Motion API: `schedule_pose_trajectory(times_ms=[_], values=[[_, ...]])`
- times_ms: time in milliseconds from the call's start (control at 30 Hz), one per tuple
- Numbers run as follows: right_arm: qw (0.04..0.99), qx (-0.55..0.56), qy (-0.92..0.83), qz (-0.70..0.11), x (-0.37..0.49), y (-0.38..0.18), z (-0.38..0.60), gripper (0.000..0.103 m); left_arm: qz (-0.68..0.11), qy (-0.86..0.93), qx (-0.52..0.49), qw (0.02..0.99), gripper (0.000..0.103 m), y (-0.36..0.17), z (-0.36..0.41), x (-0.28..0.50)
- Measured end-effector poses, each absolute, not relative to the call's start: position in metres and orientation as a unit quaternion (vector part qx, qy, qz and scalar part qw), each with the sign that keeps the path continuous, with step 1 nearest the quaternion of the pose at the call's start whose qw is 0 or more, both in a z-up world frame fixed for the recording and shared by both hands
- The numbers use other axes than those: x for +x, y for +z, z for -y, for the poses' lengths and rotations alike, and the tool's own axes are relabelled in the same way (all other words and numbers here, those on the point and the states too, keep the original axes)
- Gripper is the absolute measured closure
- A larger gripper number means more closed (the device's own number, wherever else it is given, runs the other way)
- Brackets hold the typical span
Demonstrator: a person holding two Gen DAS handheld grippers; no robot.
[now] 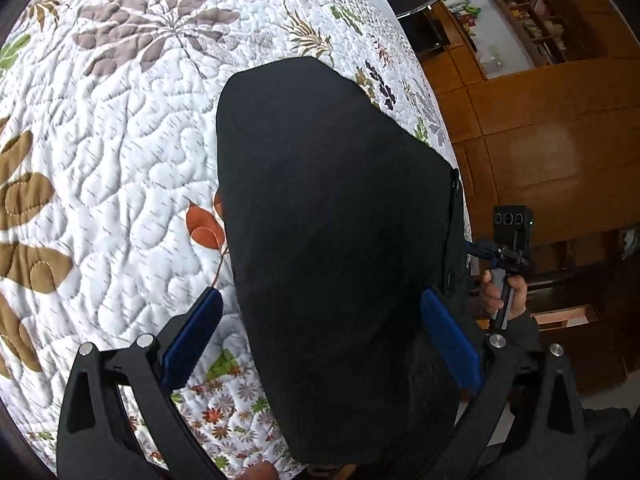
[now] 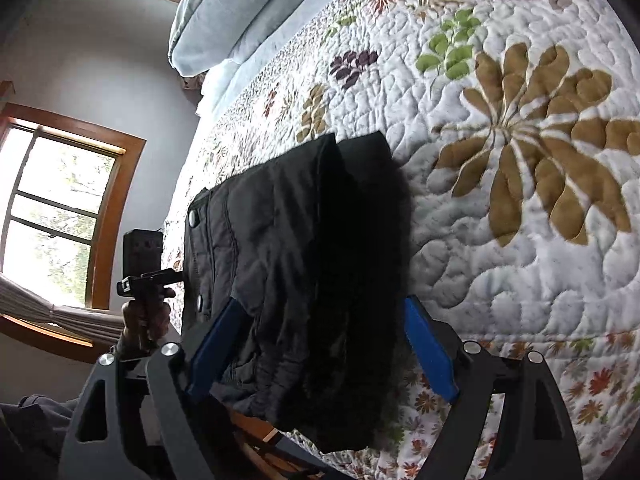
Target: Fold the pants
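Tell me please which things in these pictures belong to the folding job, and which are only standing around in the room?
Belong to the job:
- black pants, lying on the quilt
- left gripper, jaws open
- right gripper, jaws open

Just lying about:
- pillows at the head of the bed
- wooden shelves
- windows

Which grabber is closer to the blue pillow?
Left. The left gripper is on the pillow's side of the pants; the right gripper is on their far side.
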State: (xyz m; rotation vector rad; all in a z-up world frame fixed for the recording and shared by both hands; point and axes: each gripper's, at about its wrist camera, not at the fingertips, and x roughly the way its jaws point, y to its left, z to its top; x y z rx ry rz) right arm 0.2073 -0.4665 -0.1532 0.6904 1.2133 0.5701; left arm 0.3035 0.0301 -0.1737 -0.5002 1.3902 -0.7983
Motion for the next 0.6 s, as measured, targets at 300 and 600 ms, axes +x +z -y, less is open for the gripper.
schedule_pose_trajectory(times_ms=[300, 600], values=[[0.705, 0.329, 0.273, -0.566, 0.209, -0.169, 0.455, 0.017, -0.629, -0.375, -0.247, 0.635, 0.004, -0.191, -0.03, 0.3], [0.694, 0.343, 0.278, -0.569, 0.212, -0.179, 0.454, 0.013, -0.638, -0.375, -0.252, 0.624, 0.004, -0.201, -0.024, 0.298]])
